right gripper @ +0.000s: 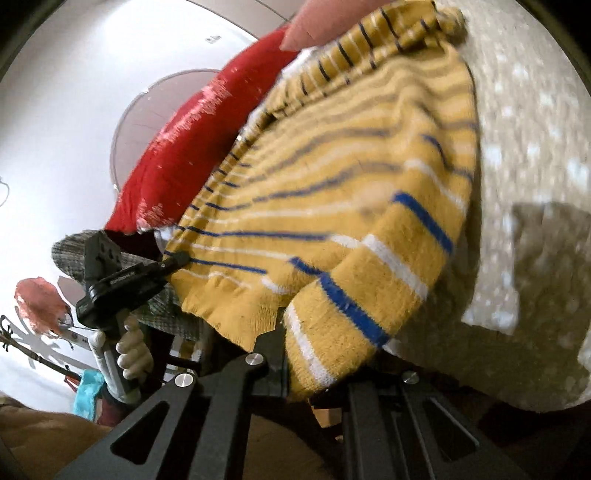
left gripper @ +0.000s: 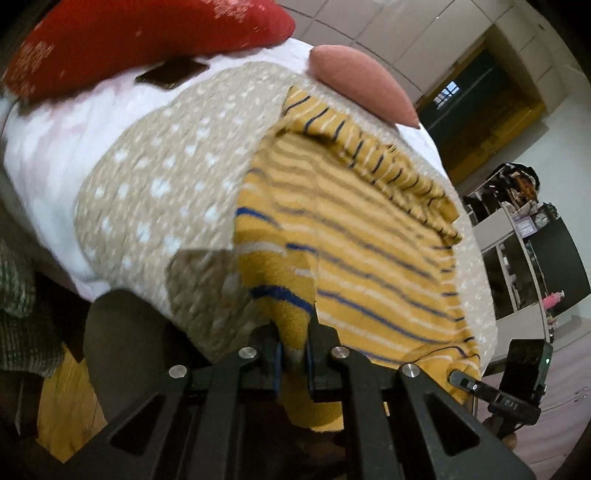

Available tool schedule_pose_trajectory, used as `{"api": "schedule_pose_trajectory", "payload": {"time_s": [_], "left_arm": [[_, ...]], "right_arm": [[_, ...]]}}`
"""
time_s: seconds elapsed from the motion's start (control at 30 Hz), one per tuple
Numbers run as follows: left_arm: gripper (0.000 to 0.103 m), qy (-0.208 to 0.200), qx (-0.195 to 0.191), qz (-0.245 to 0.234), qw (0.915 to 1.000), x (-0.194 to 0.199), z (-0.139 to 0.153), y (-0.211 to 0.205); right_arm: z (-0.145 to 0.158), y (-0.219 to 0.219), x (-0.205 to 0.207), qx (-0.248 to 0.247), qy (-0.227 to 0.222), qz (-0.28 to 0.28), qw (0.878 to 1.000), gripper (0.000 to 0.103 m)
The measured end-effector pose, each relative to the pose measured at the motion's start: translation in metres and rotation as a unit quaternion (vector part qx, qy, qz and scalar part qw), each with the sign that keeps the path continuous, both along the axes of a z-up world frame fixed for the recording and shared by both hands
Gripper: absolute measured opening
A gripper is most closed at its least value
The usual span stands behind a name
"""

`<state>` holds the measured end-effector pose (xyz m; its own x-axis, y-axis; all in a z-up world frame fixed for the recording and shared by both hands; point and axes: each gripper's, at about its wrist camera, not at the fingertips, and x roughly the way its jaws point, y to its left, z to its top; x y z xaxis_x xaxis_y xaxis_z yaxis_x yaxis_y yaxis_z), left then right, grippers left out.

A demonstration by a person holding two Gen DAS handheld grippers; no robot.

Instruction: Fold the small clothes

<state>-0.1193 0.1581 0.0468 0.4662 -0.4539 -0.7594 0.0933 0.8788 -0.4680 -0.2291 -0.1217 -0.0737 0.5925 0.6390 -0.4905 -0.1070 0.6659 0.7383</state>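
A small mustard-yellow knit sweater (left gripper: pixel 351 236) with blue and white stripes lies on a beige dotted cloth (left gripper: pixel 159 177). My left gripper (left gripper: pixel 293 350) is shut on a bunched corner of the sweater at its near edge. My right gripper (right gripper: pixel 306 369) is shut on the other near corner, a thick striped fold of the sweater (right gripper: pixel 332 206). Each gripper shows in the other's view: the right one (left gripper: pixel 495 398) at the sweater's hem, the left one (right gripper: pixel 122 280) at its edge. The views are blurred.
A red pillow (left gripper: pixel 140 33) and a pink cushion (left gripper: pixel 365 81) lie at the far side of the white bedding (left gripper: pixel 55 140). A dark flat object (left gripper: pixel 170 72) rests near the red pillow. Shelves and a dark cabinet (left gripper: pixel 546 251) stand to the right.
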Motion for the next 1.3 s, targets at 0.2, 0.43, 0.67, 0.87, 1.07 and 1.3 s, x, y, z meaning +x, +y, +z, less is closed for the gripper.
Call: {"api": "schedule_pose_trajectory", "payload": {"time_s": [0.2,0.43,0.67,0.87,1.07,1.3], "left_arm": [[0.009,-0.02,-0.001,0.0,0.9998,0.055,0.033,-0.018],[0.009,-0.037,0.018,0.015,0.999,0.151,0.06,-0.053],[0.009,0.007,0.034,0.033,0.9988,0.253,0.044,-0.083],[0.013,0.085,-0.072,0.055,0.9922,0.319,0.004,-0.073],[0.029,0.1,-0.159,0.068,0.9798,0.351,-0.009,-0.062],[0.057,0.087,-0.188,0.103,0.9729,0.366,-0.006,-0.036]], "right_arm": [[0.052,-0.048,0.041,0.042,-0.061,-0.039,0.997,0.008],[0.098,-0.103,0.119,0.048,-0.084,-0.099,0.99,0.008],[0.1,-0.139,0.215,0.031,-0.044,-0.146,0.988,0.008],[0.064,-0.179,0.272,0.098,0.001,-0.173,0.98,0.01],[0.038,-0.205,0.308,0.138,0.032,-0.201,0.969,0.018],[0.026,-0.22,0.324,0.21,0.026,-0.219,0.953,0.057]]}}
